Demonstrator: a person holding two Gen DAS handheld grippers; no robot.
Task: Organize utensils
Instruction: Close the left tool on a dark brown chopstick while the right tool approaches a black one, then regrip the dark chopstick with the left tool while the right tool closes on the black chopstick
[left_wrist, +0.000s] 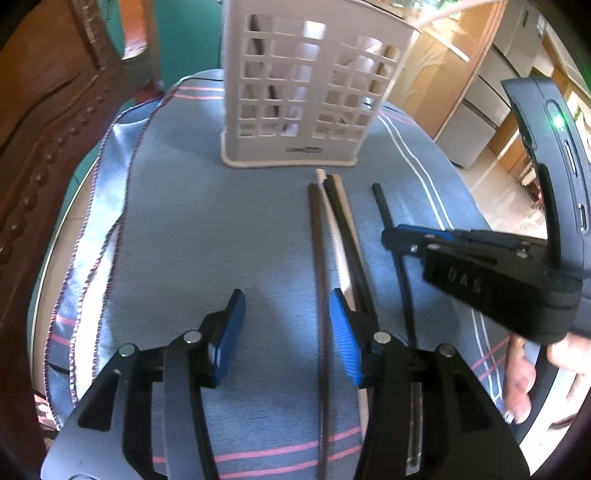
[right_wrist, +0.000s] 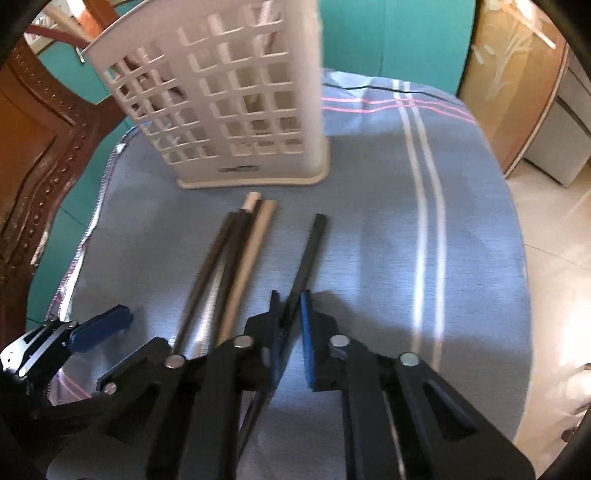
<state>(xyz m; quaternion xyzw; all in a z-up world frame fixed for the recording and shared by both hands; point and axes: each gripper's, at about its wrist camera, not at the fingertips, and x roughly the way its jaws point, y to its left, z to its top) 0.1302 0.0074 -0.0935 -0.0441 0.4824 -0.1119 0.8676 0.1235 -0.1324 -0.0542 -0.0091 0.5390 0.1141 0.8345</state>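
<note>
A beige lattice utensil holder (left_wrist: 303, 92) (right_wrist: 229, 103) stands at the back of a blue striped cloth (left_wrist: 184, 221) (right_wrist: 369, 240). In front of it lie several chopsticks (left_wrist: 332, 229) (right_wrist: 236, 258), dark and beige, side by side. A single black chopstick (left_wrist: 384, 206) (right_wrist: 314, 240) lies to their right, and my right gripper (right_wrist: 290, 314) (left_wrist: 391, 236) is shut on its middle. My left gripper (left_wrist: 288, 317) is open low over the cloth. A dark brown chopstick (left_wrist: 317, 258) runs between its blue pads, close to the right one and untouched. One left fingertip (right_wrist: 103, 325) shows in the right wrist view.
A carved wooden chair back (left_wrist: 44, 129) (right_wrist: 33, 155) rises at the left edge of the table. Pale cabinets (left_wrist: 480, 92) and tiled floor (right_wrist: 546, 229) lie beyond the right edge. A person's hand (left_wrist: 524, 376) grips the right tool.
</note>
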